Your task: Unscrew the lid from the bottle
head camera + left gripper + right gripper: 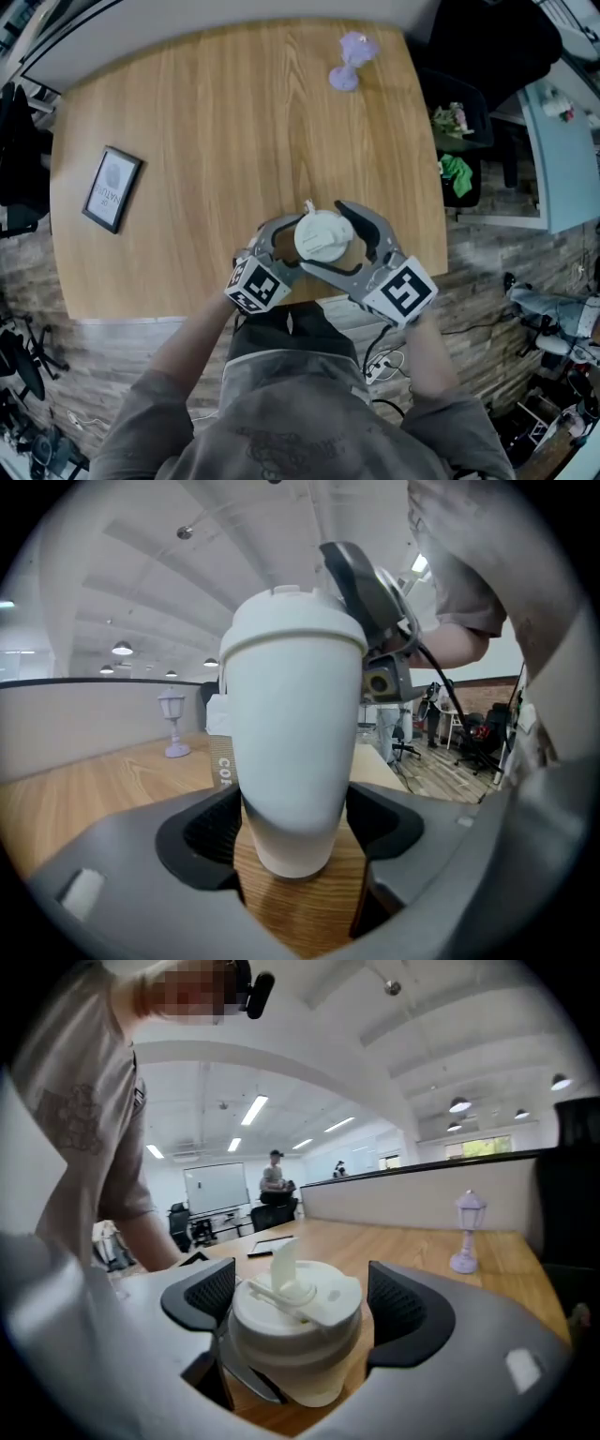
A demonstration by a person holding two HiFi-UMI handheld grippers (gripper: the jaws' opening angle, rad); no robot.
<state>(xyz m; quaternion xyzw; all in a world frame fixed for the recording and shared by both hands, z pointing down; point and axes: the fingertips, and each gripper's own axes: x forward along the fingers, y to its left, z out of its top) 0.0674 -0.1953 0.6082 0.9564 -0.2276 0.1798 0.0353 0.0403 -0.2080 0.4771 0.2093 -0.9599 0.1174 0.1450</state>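
Two grips needed, one made: left gripper (291, 822) clamps the bottle (295, 714), right gripper (300, 1299) straddles the lid (314, 1283) with jaws apart (no contact), so next I should close and twist.

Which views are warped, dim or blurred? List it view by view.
Head view: dim, flat light, lid sharp. Left gripper view: heavy fisheye, black round vignette, bottle looks swollen. Right gripper view: fisheye too, lid crisp, ceiling lamps bright, mosaic patch at top left.
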